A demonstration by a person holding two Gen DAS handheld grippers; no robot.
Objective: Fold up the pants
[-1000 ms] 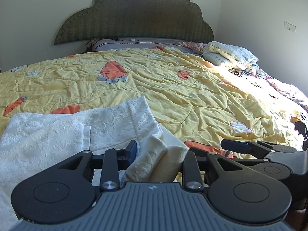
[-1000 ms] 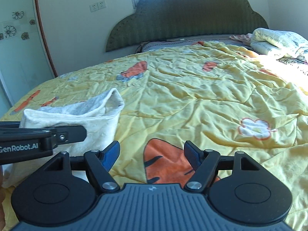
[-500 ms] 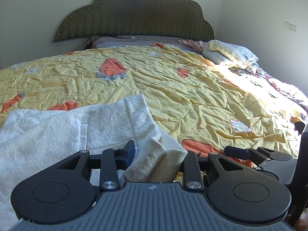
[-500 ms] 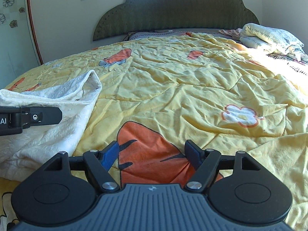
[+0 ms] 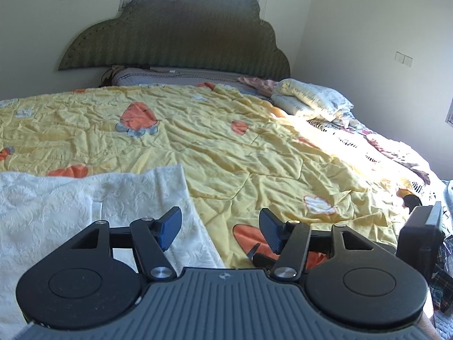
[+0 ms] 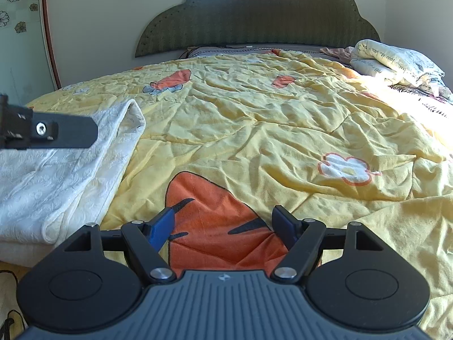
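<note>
White textured pants (image 5: pixel 56 206) lie folded flat on the yellow quilt (image 5: pixel 226 147), filling the lower left of the left wrist view. My left gripper (image 5: pixel 219 228) hovers over their right edge with its jaws opening; the cloth lies below the left pad, and nothing is pinched. In the right wrist view the same pants (image 6: pixel 56 175) rest at the left, with a left gripper finger (image 6: pixel 65 134) above them. My right gripper (image 6: pixel 223 226) stands open over an orange carrot print, with nothing between its fingers.
A dark green headboard (image 5: pixel 181 34) backs the bed. Folded bedding (image 6: pixel 396 62) is piled at the far right by the wall. Striped and patterned cloth (image 5: pixel 368 141) lies along the right side of the bed.
My left gripper has let go of the bunched pants edge and its jaws have spread; the cloth has dropped flat. The right gripper stays open and has tilted slightly.
</note>
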